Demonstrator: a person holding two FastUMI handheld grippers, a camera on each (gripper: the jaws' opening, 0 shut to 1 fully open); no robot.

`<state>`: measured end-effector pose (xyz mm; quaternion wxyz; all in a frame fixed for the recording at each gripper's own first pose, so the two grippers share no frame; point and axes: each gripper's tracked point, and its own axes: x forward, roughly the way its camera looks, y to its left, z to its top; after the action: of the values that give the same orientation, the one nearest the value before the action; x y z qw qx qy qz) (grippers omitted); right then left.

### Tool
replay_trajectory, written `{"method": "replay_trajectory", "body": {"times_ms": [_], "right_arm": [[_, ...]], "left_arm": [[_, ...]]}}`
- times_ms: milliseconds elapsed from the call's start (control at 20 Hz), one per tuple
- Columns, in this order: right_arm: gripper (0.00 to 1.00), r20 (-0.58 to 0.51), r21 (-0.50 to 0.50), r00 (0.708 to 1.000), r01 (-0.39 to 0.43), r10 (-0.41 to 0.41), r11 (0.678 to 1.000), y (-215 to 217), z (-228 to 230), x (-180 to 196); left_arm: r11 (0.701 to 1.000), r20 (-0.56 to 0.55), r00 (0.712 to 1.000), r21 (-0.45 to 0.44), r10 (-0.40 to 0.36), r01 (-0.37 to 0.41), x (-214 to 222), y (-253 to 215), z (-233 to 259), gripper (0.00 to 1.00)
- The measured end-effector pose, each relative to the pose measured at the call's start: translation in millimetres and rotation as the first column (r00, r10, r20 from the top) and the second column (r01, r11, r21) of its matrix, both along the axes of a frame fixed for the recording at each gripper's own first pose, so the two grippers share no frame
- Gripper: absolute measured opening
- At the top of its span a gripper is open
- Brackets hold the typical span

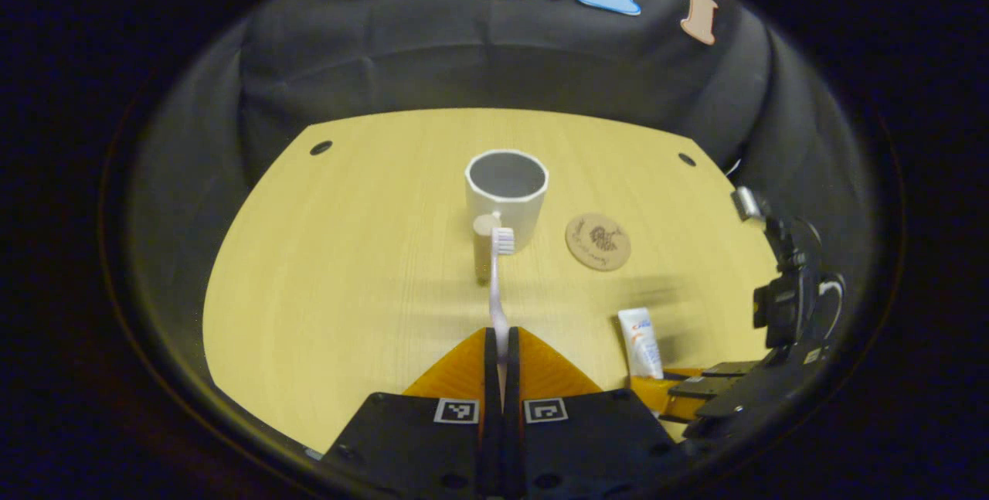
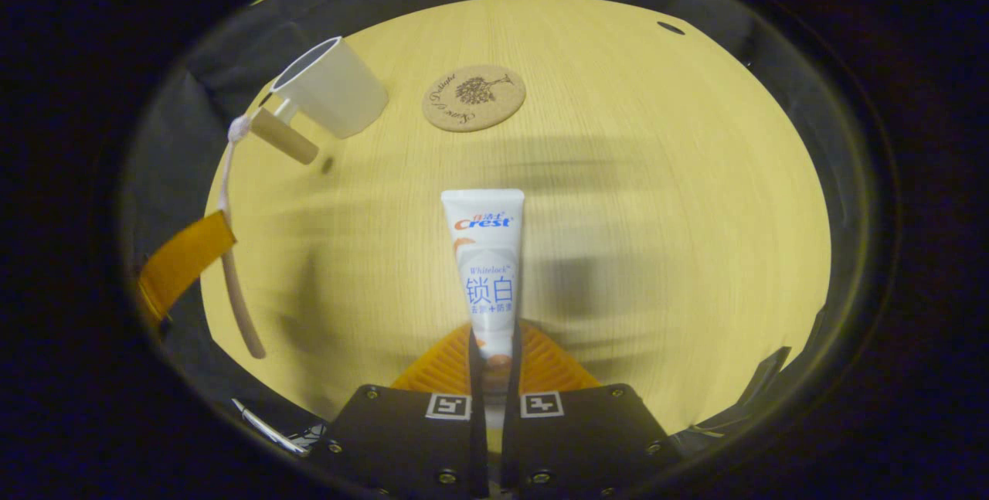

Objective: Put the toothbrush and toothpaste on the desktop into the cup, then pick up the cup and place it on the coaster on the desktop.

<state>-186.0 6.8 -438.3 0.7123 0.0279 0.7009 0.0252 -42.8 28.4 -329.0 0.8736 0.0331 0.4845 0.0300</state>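
Note:
In the left gripper view my left gripper (image 1: 501, 345) is shut on the handle of a pale toothbrush (image 1: 498, 284), whose bristle head points toward the white cup (image 1: 506, 198) with a wooden handle. The round cork coaster (image 1: 597, 241) lies just right of the cup. My right gripper (image 1: 680, 392) shows at the lower right, holding the white toothpaste tube (image 1: 640, 341). In the right gripper view my right gripper (image 2: 494, 365) is shut on the toothpaste tube (image 2: 484, 264), which sticks forward above the table. The cup (image 2: 328, 90), coaster (image 2: 474, 98), toothbrush (image 2: 232, 268) and left gripper (image 2: 181, 260) appear to the left.
The light wooden desktop (image 1: 348, 276) has small dark holes near its far corners (image 1: 321, 147). Black cloth wall stands behind and around the table. Open table surface lies left of the cup and to the right of the coaster (image 2: 695, 214).

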Motion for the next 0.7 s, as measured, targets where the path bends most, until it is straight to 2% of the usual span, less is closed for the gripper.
{"method": "replay_trajectory", "body": {"times_ms": [350, 700], "right_arm": [[0.09, 0.002, -0.001, 1.000, 0.001, -0.001, 1.000, 0, 0, 1], [0.09, 0.003, 0.004, 1.000, 0.003, -0.003, 1.000, 0, 0, 0]], "left_arm": [[0.998, 0.147, 0.989, -0.070, 0.020, -0.010, 74, -2, 79, 0.07], [0.996, 0.264, 0.964, -0.085, 0.000, 0.023, 170, 4, 111, 0.07]]}}
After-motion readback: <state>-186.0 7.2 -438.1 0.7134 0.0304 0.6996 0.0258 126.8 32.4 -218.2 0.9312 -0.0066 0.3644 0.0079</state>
